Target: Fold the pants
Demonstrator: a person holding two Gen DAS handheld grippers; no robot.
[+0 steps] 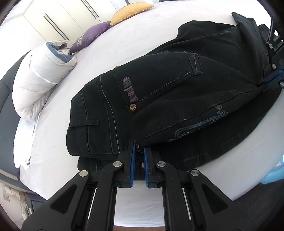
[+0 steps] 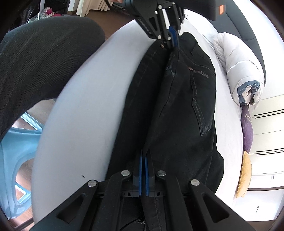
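Black jeans (image 1: 168, 99) with a lettered back pocket lie on a white bed, folded lengthwise. My left gripper (image 1: 139, 154) grips the jeans' waist edge by the zipper between its blue pads. It also shows in the right wrist view (image 2: 173, 38) at the far end of the jeans (image 2: 177, 106). My right gripper (image 2: 143, 160) is shut on the raised fold edge of the jeans. It shows at the right edge of the left wrist view (image 1: 269, 81), clamped on the cloth.
A rolled white duvet (image 1: 40, 76), a purple pillow (image 1: 92, 36) and a yellow pillow (image 1: 129, 11) lie at the bed's far side. A light blue plastic chair (image 2: 19, 151) stands beside the bed. White wardrobes (image 2: 269, 138) stand behind.
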